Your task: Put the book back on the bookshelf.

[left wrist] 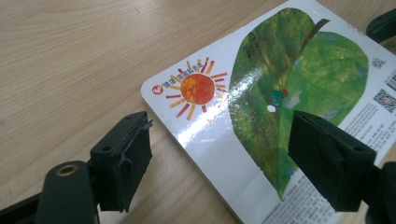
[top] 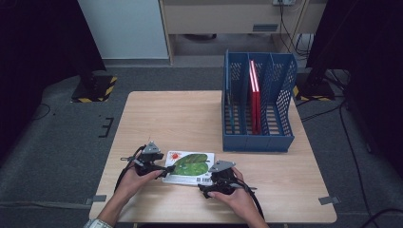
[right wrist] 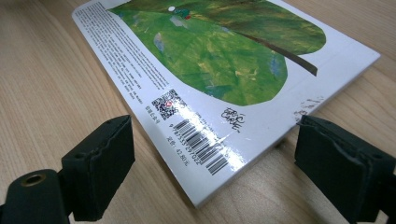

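Your picture book [top: 190, 167] lay flat on the desk [top: 157, 118] near its front edge, long axis running left to right between your hands. Your left gripper [top: 161, 169] straddled its left end and your right gripper [top: 215, 180] its right corner, both released, nothing grasped.

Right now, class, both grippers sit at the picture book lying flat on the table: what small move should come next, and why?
Probably close the right gripper on the picture book's near corner. Its jaws stand open either side of that barcode corner, pads not pressing, and the left gripper is open at the opposite end, so nothing grips the book yet.
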`<state>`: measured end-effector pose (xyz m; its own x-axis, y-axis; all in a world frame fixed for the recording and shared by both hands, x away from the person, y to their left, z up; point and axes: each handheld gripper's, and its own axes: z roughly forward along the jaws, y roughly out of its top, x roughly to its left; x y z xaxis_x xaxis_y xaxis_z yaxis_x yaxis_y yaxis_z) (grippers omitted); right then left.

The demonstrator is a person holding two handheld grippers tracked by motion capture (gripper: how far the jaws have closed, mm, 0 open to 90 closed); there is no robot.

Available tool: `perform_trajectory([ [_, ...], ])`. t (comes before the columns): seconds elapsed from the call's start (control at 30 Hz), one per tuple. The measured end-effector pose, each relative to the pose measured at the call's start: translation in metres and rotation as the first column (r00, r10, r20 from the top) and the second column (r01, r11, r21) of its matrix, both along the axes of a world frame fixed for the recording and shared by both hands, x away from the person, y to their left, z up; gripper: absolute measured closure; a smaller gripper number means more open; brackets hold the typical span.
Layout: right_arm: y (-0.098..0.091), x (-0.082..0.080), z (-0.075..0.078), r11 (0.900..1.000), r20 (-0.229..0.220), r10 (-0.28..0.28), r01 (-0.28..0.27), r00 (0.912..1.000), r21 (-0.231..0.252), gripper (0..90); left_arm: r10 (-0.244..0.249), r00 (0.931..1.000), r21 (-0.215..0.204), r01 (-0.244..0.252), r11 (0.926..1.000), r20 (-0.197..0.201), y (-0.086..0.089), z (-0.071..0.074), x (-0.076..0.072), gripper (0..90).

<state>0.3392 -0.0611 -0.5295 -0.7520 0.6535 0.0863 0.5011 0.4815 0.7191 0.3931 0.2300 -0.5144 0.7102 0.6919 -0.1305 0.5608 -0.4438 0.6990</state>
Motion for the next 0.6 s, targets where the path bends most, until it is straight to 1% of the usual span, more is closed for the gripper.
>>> perform_trajectory([
  [0.1, 0.002, 0.000, -0.001, 0.9999, 0.001, -0.003, 0.003, 1.0000, -0.011, 11.2, -0.003, 1.0000, 0.026, 0.002, 0.9997, 0.007, -0.005, 0.000, 0.007, 18.4],
  [0.13, 0.002, 0.000, -0.002, 0.9999, 0.005, -0.003, 0.003, 1.0000, -0.015, 10.8, -0.003, 1.0000, 0.023, 0.003, 0.9997, 0.000, -0.007, -0.001, 0.009, 17.5],
  [0.23, 0.003, 0.000, -0.004, 0.9996, 0.006, -0.013, 0.013, 0.9999, -0.027, 10.6, 0.002, 0.9999, 0.031, -0.002, 0.9995, -0.015, -0.008, -0.002, 0.017, 16.0],
  [0.33, 0.003, 0.000, -0.005, 0.9993, 0.020, -0.013, 0.014, 0.9997, -0.033, 10.5, -0.009, 0.9987, 0.025, 0.010, 0.9996, -0.050, -0.009, -0.004, 0.026, 16.0],
  [0.4, 0.003, 0.001, -0.005, 0.9994, 0.019, -0.011, 0.012, 0.9998, -0.033, 10.6, -0.010, 0.9981, 0.025, 0.012, 0.9996, -0.061, -0.010, -0.005, 0.030, 15.9],
  [0.5, 0.002, 0.003, -0.005, 0.9997, 0.010, -0.007, 0.007, 0.9999, -0.022, 10.3, -0.014, 0.9969, 0.019, 0.016, 0.9997, -0.077, -0.012, -0.006, 0.034, 16.0],
  [0.53, 0.001, 0.004, -0.005, 0.9998, 0.005, -0.008, 0.008, 1.0000, -0.020, 10.4, -0.017, 0.9964, 0.027, 0.019, 0.9995, -0.083, -0.012, -0.007, 0.034, 16.2],
  [0.6, 0.001, 0.005, -0.005, 0.9998, 0.001, -0.007, 0.007, 1.0000, -0.017, 10.4, -0.014, 0.9965, 0.036, 0.017, 0.9992, -0.083, -0.012, -0.007, 0.034, 17.0],
])
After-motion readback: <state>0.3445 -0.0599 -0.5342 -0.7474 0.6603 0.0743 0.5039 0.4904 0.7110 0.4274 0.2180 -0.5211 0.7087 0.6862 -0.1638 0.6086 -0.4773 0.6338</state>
